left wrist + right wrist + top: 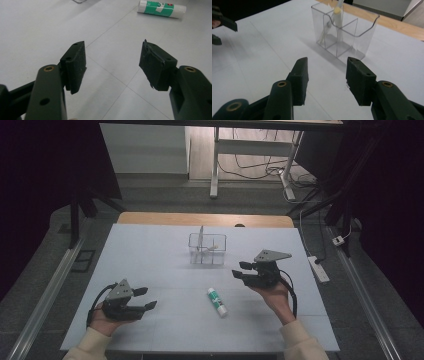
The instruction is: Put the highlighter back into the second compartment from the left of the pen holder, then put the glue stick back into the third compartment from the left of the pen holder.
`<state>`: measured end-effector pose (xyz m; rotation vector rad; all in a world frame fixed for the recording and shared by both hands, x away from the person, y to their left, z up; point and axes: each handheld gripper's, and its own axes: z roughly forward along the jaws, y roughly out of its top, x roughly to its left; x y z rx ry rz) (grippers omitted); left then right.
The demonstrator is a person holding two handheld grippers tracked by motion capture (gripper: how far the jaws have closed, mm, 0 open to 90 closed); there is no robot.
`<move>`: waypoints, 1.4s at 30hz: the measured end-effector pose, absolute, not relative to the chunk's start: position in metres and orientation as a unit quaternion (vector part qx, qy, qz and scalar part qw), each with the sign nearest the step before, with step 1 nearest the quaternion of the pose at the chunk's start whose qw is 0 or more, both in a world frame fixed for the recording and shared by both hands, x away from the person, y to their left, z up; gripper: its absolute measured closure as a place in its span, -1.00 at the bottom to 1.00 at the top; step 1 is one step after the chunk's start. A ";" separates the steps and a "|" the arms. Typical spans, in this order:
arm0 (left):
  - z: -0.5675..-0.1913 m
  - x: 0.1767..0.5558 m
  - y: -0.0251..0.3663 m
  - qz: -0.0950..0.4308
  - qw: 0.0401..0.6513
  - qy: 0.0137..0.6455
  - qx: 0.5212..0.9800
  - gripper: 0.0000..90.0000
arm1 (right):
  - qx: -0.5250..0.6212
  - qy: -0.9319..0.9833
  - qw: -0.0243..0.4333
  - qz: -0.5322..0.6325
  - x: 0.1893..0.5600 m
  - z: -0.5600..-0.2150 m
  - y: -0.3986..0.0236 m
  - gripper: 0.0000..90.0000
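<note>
A white glue stick with a green label (pixel 217 301) lies flat on the table between my two grippers; in the left gripper view the glue stick (pixel 162 8) is ahead at the upper right. A clear plastic organizer (pixel 207 248) with several compartments stands at the middle back. In the right gripper view the organizer (pixel 344 37) holds a pale stick-like item (pixel 337 15) leaning upright. My left gripper (pixel 150 297) (pixel 112 65) rests open at the front left with nothing between its jaws. My right gripper (pixel 237 269) (pixel 327 75) is open and empty, pointing left toward the organizer.
The white table top (pixel 150 255) has a wooden strip (pixel 200 218) along its far edge. A power strip (pixel 318 268) lies on the floor off the right side. Desk legs and cables (pixel 260 167) stand beyond the table.
</note>
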<state>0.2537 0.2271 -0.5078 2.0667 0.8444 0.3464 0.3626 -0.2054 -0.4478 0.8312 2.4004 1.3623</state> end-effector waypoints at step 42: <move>-0.508 0.254 0.226 0.139 0.423 0.334 0.831 -0.15 | 0.255 0.898 0.087 0.347 0.324 -0.477 -0.182 -0.12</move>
